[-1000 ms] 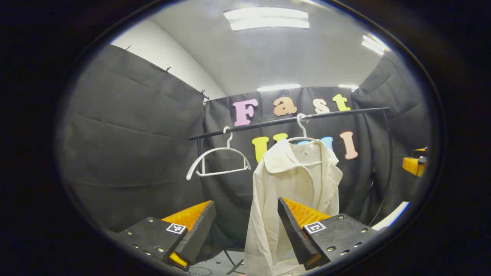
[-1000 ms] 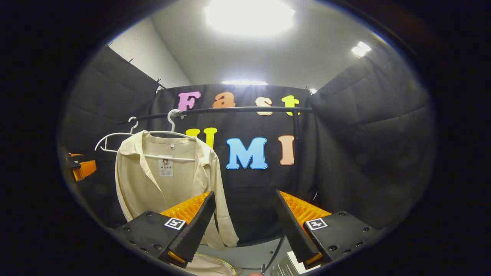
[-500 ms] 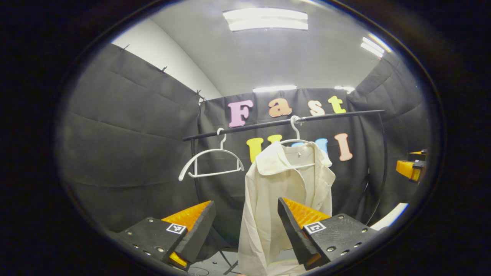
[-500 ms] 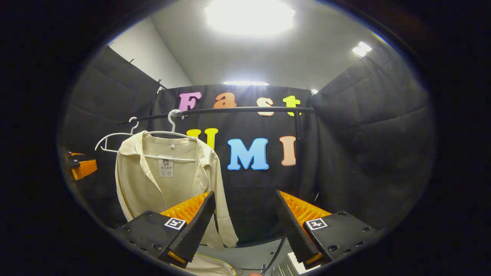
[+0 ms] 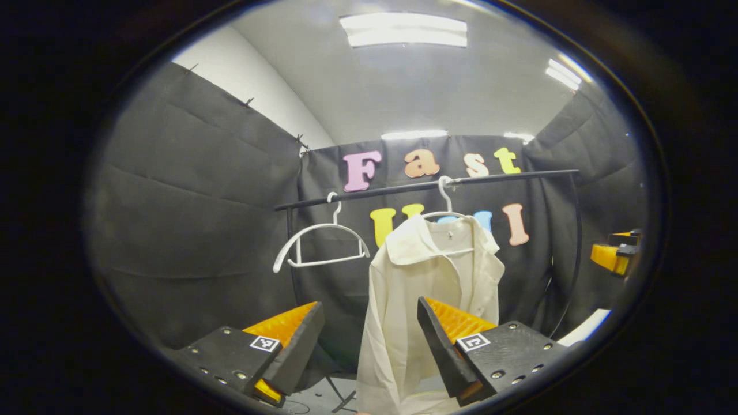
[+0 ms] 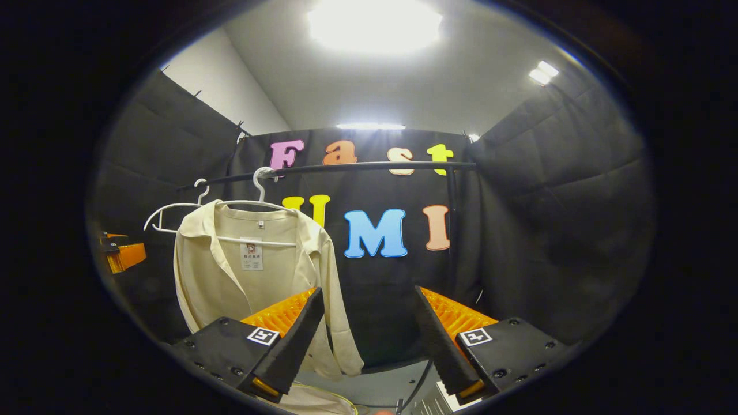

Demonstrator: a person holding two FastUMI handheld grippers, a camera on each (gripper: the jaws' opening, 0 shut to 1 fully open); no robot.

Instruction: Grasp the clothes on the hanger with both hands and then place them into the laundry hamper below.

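Note:
A cream shirt (image 5: 426, 288) hangs on a white hanger (image 5: 445, 199) from a black rail (image 5: 507, 176). My left gripper (image 5: 369, 304) is open, some way short of the shirt, which hangs ahead behind the right finger. In the right gripper view the same shirt (image 6: 253, 271) hangs at the left on its hanger (image 6: 259, 180), open at the front with a label at the collar. My right gripper (image 6: 368, 294) is open too, off to the shirt's right and holding nothing. A pale fabric shape (image 6: 320, 403) lies at the bottom edge; I cannot tell what it is.
An empty white hanger (image 5: 320, 242) hangs on the rail left of the shirt. The rail's upright post (image 6: 451, 230) stands at the right end. The right gripper (image 5: 614, 256) shows at the far right of the left gripper view, the left gripper (image 6: 124, 255) at the far left of the right gripper view.
In the left gripper view the shirt and rail have slid a little left, then slightly down. The right gripper view has barely shifted. Both grippers stay open and empty.

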